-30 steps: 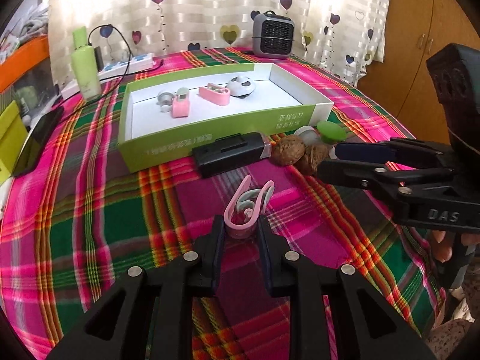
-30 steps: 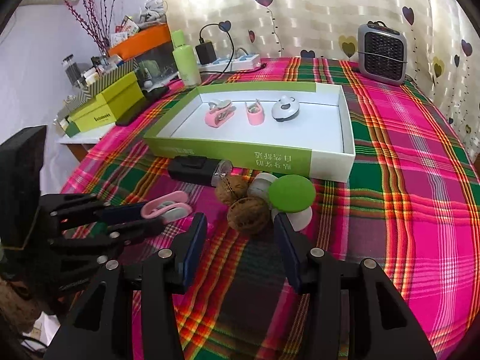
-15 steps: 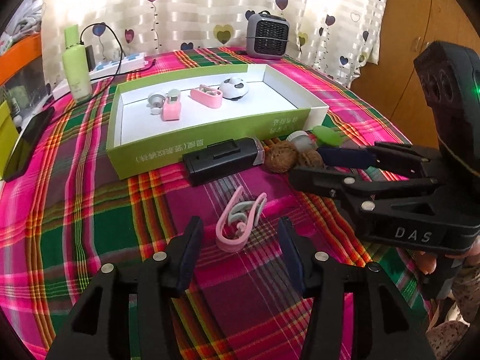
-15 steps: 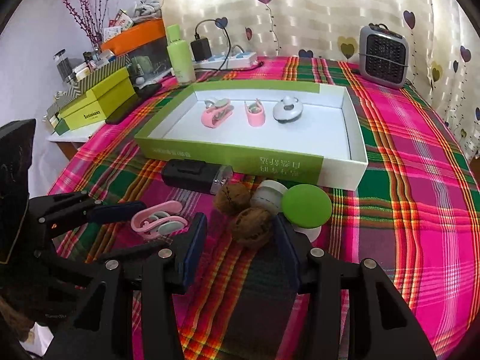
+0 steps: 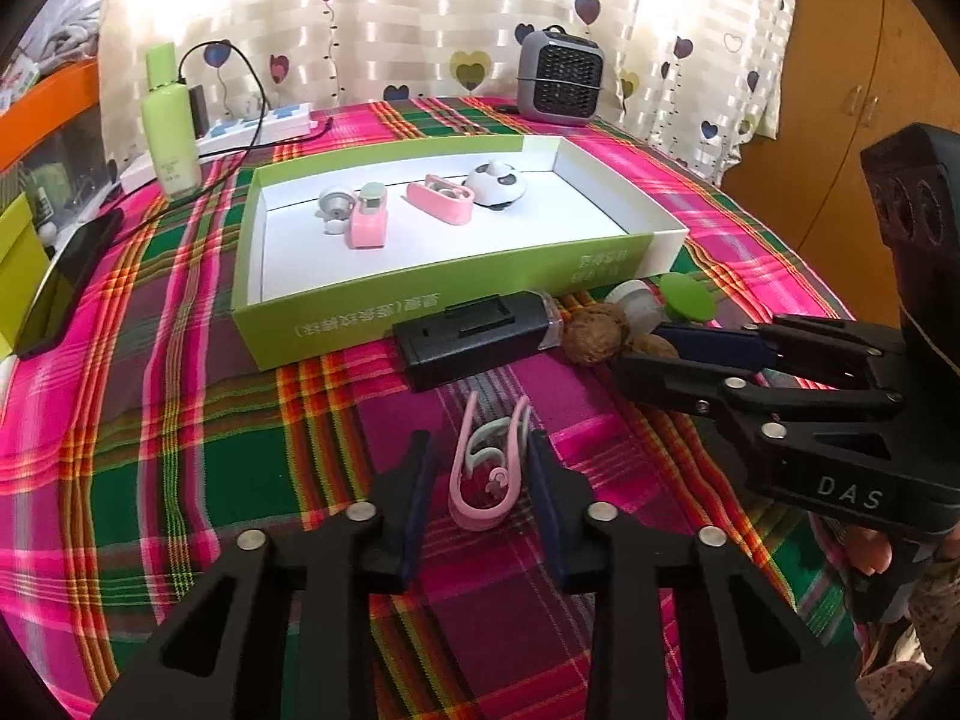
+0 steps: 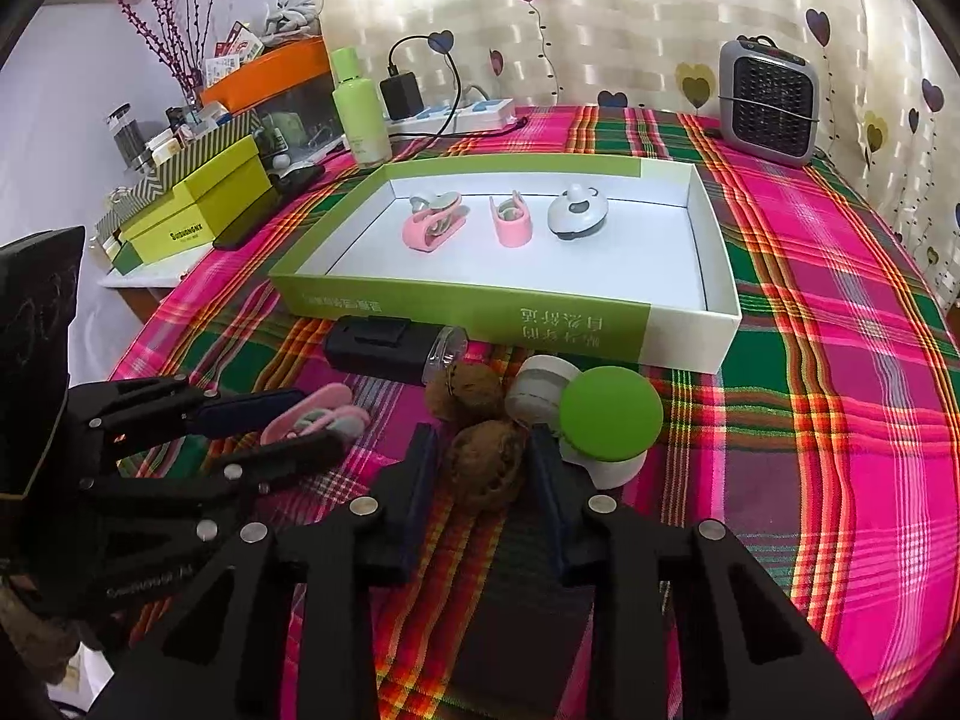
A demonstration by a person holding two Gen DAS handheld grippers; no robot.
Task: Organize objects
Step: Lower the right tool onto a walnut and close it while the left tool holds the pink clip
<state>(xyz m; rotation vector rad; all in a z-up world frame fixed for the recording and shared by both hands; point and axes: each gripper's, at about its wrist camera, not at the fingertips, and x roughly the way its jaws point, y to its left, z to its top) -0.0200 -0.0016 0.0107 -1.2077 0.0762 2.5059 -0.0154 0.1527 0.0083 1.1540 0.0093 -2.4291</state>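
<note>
A pink and mint clip (image 5: 489, 468) lies on the plaid cloth between the open fingers of my left gripper (image 5: 480, 459); the fingers do not touch it. It also shows in the right wrist view (image 6: 318, 420). My right gripper (image 6: 483, 456) is open around a walnut (image 6: 487, 468), with a second walnut (image 6: 468, 390), a grey-white jar (image 6: 540, 387) and a green-capped white object (image 6: 609, 420) close by. A black case (image 5: 474, 339) lies in front of the green and white box (image 5: 420, 300), which holds two pink clips and a white round gadget (image 5: 497, 185).
A grey heater (image 5: 561, 75), a green bottle (image 5: 171, 135) and a power strip (image 5: 252, 129) stand at the back. A phone (image 5: 66, 282) and yellow-green boxes (image 6: 198, 204) are at the left. A wooden cabinet (image 5: 840, 90) is at the right.
My left gripper let go of the pink clip, opened, and the clip now lies on the cloth. My right gripper moved forward around the near walnut.
</note>
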